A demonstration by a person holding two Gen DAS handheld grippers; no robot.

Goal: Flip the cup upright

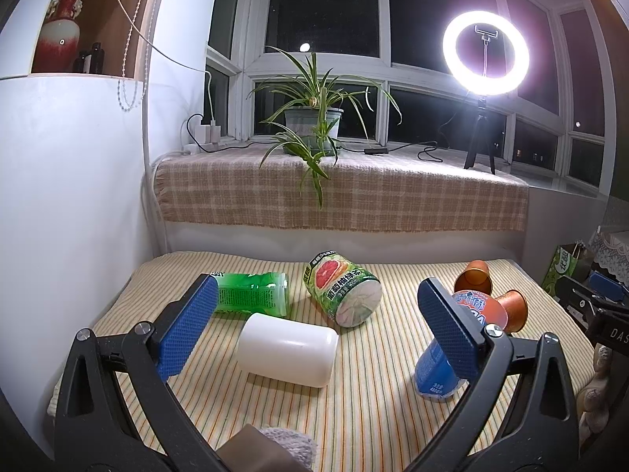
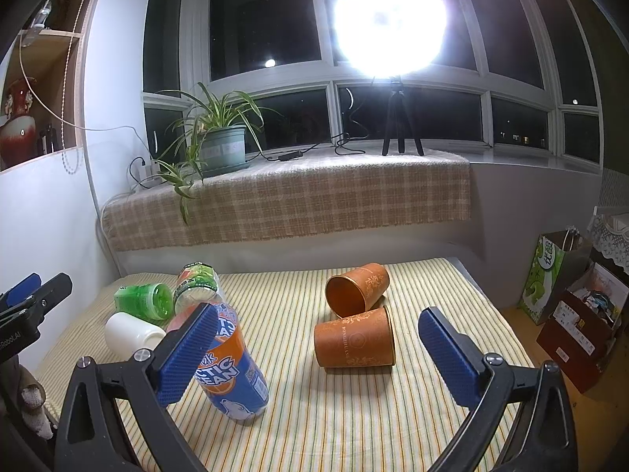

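I see nothing flipped yet: two orange cups lie tipped on striped cloth [image 2: 354, 413], near cup [image 2: 355, 343] touching far cup [image 2: 357, 289]; my right gripper [image 2: 318, 354] spread, empty, facing them; left gripper [image 1: 318, 332] spread over white bottle [image 1: 288, 349]

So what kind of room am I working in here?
Most likely a home, at a bay window at night. A potted plant and a ring light stand on the cloth-covered sill, and a vase sits in a wall niche. Cups and bottles lie on a striped mat.
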